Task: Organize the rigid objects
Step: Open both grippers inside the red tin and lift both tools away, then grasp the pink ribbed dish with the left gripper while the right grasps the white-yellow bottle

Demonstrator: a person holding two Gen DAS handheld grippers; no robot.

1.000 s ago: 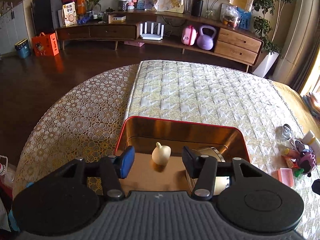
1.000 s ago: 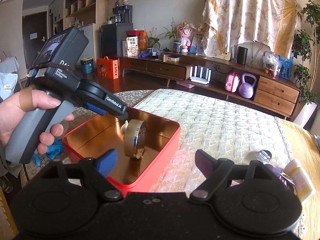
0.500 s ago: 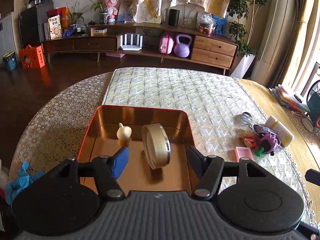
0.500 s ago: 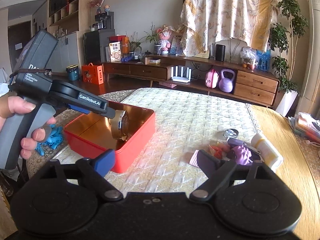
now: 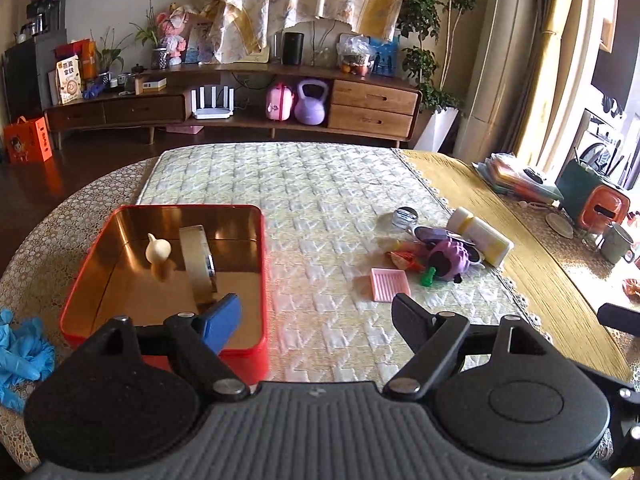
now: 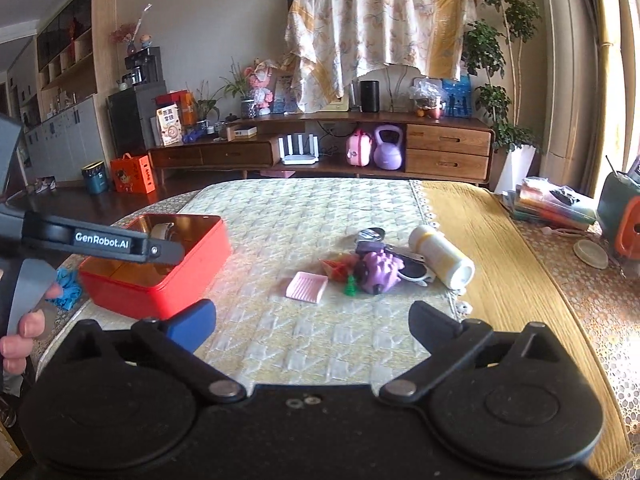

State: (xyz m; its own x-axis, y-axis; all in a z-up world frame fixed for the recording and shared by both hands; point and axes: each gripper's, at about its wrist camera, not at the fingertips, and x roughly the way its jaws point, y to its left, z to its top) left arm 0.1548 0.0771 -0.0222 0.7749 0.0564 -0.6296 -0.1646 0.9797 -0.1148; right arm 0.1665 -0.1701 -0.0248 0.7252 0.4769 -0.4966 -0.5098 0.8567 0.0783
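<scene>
Two pieces are already home in the red metal tin with the gold lining [image 5: 262, 280]: a small cream bulb-shaped piece [image 5: 158, 250] lying on the floor of the tin, and a round gold tin [image 5: 198, 264] standing on its edge just beside it, balanced there rather than laid flat, so a knock could set it rolling. The rest of the haul waits in a loose cluster well apart, on the quilted cloth of the surface [image 6: 320, 208]: a pink ridged square piece [image 6: 306, 286], a purple knobbly toy [image 6: 380, 272], a white and yellow cylinder bottle [image 6: 442, 256] on its side, a tiny green figure [image 6: 351, 285], and what looks like a small round mirror behind them, though it's hard to be sure.

Now the claws. The left claw [image 5: 316, 318] hangs over the near corner of the red tin, jaws just opening wider, spread with nothing between them. The right claw [image 6: 312, 322] faces the cluster, jaws likewise just opened out, as wide as they go, empty and touching nothing. My read: the pink piece, nearest and flat, is the likely next pick.
</scene>
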